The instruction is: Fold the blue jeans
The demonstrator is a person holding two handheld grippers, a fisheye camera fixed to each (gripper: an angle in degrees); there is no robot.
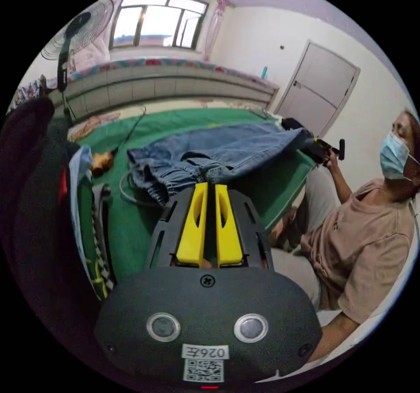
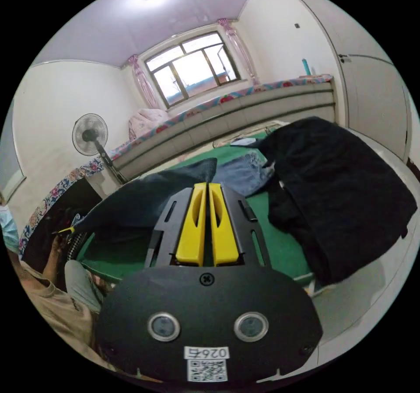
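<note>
In the left gripper view, the left gripper [image 1: 210,186] has its two yellow jaws drawn together, pinching the elastic waistband edge of the blue jeans [image 1: 218,152]. The one pair of jeans lies stretched across a green mat [image 1: 131,231], its far hem running toward the right gripper [image 1: 321,144], seen small in the person's hand [image 1: 329,159]. A loose cable [image 1: 127,192] curls on the mat beside the waistband.

In the right gripper view, the right gripper's two yellow jaws are likewise together, nipping a raised corner of the denim that reads dark from beneath. Just beyond, more blue denim rests on the mat next to one heaped black garment [image 2: 341,192]. Farther back stand one pedestal fan [image 2: 90,136], one window [image 2: 192,67] and one door [image 2: 376,91].
</note>
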